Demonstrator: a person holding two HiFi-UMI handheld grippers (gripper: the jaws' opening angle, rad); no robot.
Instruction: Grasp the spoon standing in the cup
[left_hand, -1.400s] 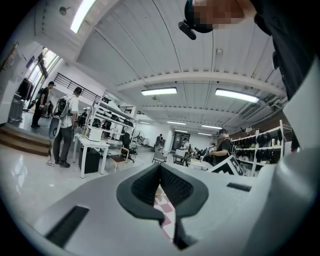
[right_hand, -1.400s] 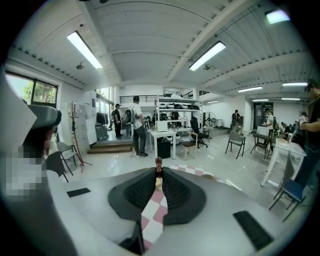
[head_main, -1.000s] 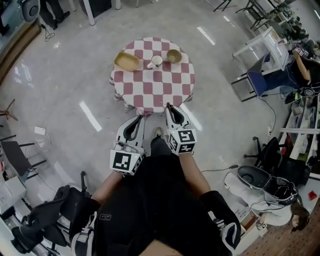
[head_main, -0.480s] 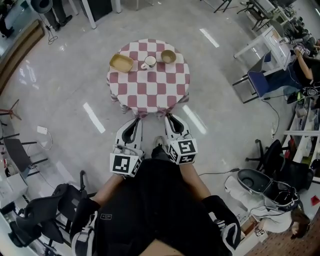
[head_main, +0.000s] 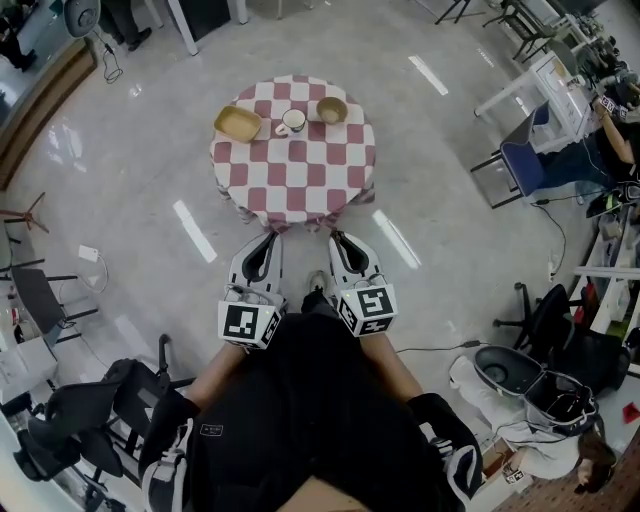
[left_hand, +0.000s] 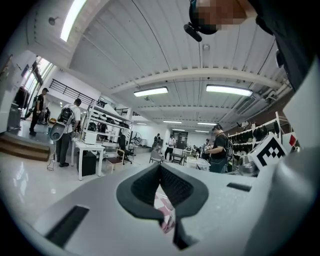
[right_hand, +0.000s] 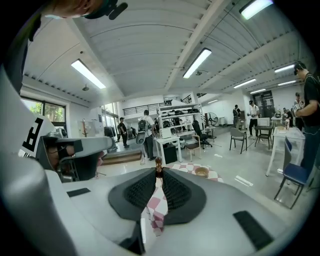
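Observation:
A white cup (head_main: 291, 121) stands at the far side of a round table with a red-and-white checked cloth (head_main: 293, 175). The spoon in it is too small to make out. My left gripper (head_main: 267, 240) and right gripper (head_main: 339, 240) are held side by side near my body, short of the table's near edge and well away from the cup. Both are shut on nothing. In the left gripper view the left gripper (left_hand: 160, 168) shows only a sliver of checked cloth between its jaws. The right gripper (right_hand: 158, 176) shows the same in the right gripper view.
A shallow yellow dish (head_main: 238, 123) lies left of the cup and a tan bowl (head_main: 331, 110) right of it; the bowl (right_hand: 201, 171) also shows in the right gripper view. Shiny floor surrounds the table. Chairs, desks and people stand at the room's edges.
The table has drawn away from my gripper tips, which a second ago overlapped its near edge. Both grippers have stayed shut and side by side.

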